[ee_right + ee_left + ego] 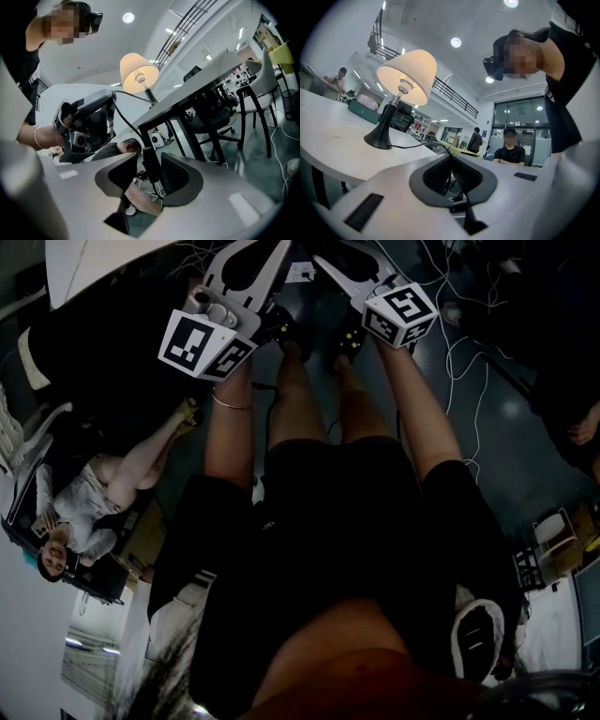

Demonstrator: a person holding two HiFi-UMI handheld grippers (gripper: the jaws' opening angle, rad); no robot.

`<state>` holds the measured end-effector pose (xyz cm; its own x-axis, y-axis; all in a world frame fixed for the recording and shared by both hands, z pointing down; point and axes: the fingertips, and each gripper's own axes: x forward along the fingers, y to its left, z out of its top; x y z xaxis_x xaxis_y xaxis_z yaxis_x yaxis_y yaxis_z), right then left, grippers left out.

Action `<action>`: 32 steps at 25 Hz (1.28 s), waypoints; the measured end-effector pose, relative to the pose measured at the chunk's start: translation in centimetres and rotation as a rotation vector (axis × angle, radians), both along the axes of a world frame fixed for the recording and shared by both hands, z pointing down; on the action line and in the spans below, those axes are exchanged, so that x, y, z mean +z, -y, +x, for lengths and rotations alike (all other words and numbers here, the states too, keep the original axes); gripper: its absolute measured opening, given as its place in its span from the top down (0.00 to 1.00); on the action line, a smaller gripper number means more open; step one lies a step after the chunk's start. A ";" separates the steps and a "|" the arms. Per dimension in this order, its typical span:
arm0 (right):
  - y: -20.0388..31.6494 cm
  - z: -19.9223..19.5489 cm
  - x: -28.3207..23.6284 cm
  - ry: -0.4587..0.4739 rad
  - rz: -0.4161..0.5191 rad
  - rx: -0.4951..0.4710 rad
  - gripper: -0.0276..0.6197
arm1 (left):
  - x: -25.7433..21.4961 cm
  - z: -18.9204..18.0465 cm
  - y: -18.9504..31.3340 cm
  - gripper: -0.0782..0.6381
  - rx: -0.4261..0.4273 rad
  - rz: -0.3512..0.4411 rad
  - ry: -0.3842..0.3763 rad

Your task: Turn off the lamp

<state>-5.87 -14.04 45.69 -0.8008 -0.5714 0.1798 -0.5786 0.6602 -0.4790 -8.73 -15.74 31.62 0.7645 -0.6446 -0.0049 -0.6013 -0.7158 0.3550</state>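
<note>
The lamp (401, 77), lit, stands on the desk (328, 140), back from its near edge; it looks light and top-heavy. Its limp cord (417, 145) drops over that edge into the left gripper's (450, 158) closed jaws. A small, stiff inline switch (150, 166) hangs between the right gripper's (149, 159) wide jaws, probably the place to squeeze. No readable writing.

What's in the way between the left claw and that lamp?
Nothing visible. In the left gripper view the lit lamp stands on the table beyond the left claw, with only bare tabletop between them. The lamp's own cord trails from its base toward the claw but blocks nothing.
</note>
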 end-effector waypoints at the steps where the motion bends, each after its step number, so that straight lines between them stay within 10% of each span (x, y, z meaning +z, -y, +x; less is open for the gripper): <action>1: 0.1 -0.3 0.0 -0.001 -0.001 -0.004 0.76 | 0.0 -0.2 0.0 0.87 0.003 -0.001 -0.001; 23: -1.2 -0.3 -0.9 0.247 -0.147 -0.052 0.84 | 0.4 -0.5 -1.5 0.81 0.043 0.110 -0.019; 32: -1.8 0.3 -3.8 0.361 -0.162 -0.055 0.84 | 8.0 0.7 -6.6 0.74 0.150 -0.002 0.088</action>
<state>-5.60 -12.26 41.91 -0.8577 -0.5130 -0.0347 -0.3196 0.5848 -0.7455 -8.02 -9.13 39.58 0.8496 -0.5230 0.0677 -0.5165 -0.7993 0.3072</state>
